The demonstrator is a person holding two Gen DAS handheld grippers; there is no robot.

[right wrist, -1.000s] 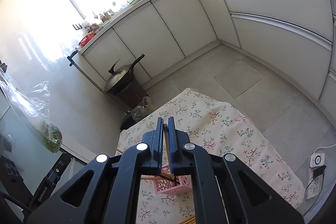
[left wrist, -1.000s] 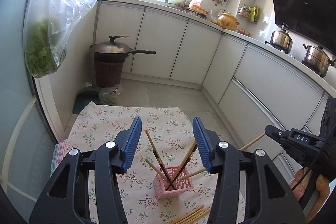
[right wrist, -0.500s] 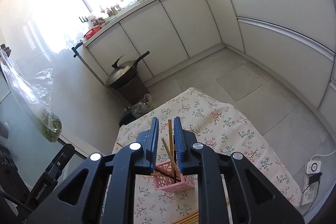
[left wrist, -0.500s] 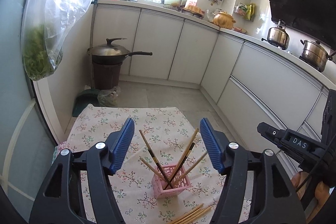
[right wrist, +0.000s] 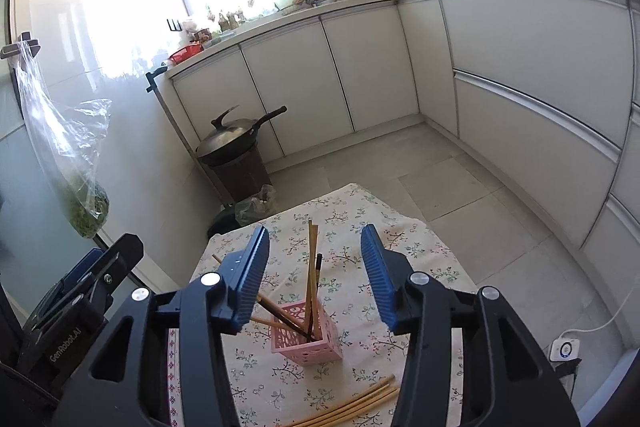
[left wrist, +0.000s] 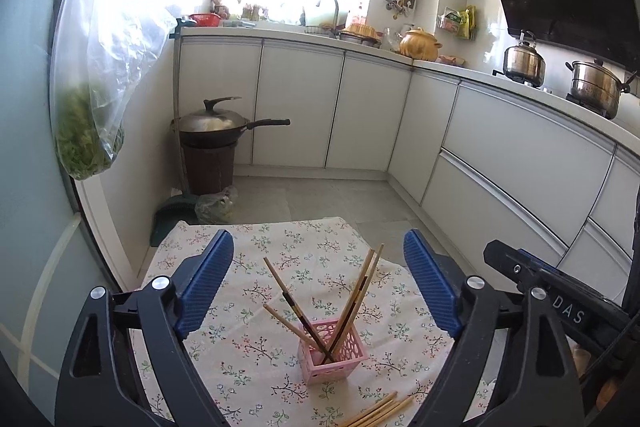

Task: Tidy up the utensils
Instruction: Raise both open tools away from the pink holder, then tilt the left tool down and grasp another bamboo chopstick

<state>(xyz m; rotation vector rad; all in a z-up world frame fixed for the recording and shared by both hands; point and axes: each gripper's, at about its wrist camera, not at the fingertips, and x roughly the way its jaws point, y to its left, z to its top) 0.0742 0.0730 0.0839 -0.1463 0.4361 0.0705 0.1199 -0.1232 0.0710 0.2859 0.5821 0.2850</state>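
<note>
A pink perforated holder (left wrist: 333, 351) stands on the floral tablecloth (left wrist: 256, 339) and holds several chopsticks (left wrist: 352, 291) that lean outward. It also shows in the right wrist view (right wrist: 308, 341). Loose wooden chopsticks (left wrist: 378, 411) lie on the cloth in front of it, also in the right wrist view (right wrist: 352, 403). My left gripper (left wrist: 318, 283) is open and empty, above and behind the holder. My right gripper (right wrist: 314, 277) is open and empty, just above the chopsticks (right wrist: 311, 267) in the holder.
The small table has floor on its far and right sides. White kitchen cabinets (left wrist: 500, 155) run along the back and right. A covered wok (left wrist: 212, 125) sits on a brown bin. A plastic bag of greens (left wrist: 90, 131) hangs at the left.
My right gripper opened and let go of a chopstick, which now stands in the holder. Both grippers pulled back and tilted up; my left gripper opened wider.
</note>
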